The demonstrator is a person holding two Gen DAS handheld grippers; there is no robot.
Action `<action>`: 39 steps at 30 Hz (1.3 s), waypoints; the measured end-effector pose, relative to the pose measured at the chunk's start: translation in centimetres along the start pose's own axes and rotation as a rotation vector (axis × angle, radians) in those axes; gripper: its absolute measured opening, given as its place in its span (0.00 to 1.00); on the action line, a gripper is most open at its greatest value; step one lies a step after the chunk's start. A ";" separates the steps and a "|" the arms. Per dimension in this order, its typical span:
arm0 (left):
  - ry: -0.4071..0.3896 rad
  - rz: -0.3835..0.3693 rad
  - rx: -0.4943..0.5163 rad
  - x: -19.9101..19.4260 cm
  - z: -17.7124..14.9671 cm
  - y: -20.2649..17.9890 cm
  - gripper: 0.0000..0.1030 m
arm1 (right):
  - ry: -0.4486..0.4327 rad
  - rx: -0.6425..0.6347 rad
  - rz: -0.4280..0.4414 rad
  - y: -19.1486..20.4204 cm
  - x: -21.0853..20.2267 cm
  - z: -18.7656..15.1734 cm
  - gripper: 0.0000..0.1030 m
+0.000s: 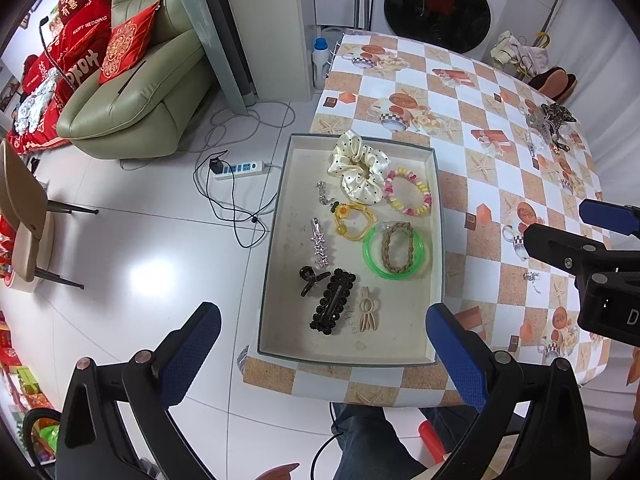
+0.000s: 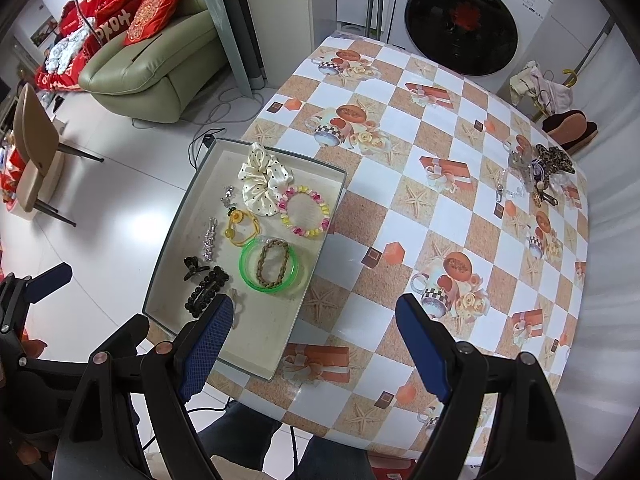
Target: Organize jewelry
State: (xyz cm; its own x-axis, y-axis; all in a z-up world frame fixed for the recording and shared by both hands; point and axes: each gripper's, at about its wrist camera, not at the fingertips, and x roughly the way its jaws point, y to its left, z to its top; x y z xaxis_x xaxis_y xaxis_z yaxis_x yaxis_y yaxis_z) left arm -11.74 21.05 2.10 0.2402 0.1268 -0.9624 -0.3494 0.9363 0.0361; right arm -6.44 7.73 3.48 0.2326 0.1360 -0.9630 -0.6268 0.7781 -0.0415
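Left claw [image 1: 322,354]: open, empty, above tray's near end
Right claw [image 2: 316,344]: open, empty
Tray [image 1: 280,216]: desk's left edge, holding jewelry

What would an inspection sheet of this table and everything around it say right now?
Surface: table with a checked patterned cloth.
Job's things: tray holding a scrunchie, bead bracelet, green bangle and hair clips; more jewelry in a pile at the far edge.
Clutter: nothing seen.
Grippers: left gripper open, empty; right gripper open, empty.
Cables: power strip and cords on the floor.
Surroundings: sofa, washing machine, chair.
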 end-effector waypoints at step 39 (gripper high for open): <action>0.000 0.004 0.001 0.0 -0.4 0.1 1.00 | 0.001 0.001 0.001 0.2 0.0 -0.3 0.83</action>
State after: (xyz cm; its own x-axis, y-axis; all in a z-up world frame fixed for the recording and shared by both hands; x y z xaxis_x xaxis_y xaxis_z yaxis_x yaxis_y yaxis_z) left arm -12.11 20.99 1.98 0.2389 0.1308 -0.9622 -0.3494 0.9361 0.0404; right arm -6.76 7.66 3.42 0.2315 0.1359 -0.9633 -0.6261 0.7787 -0.0406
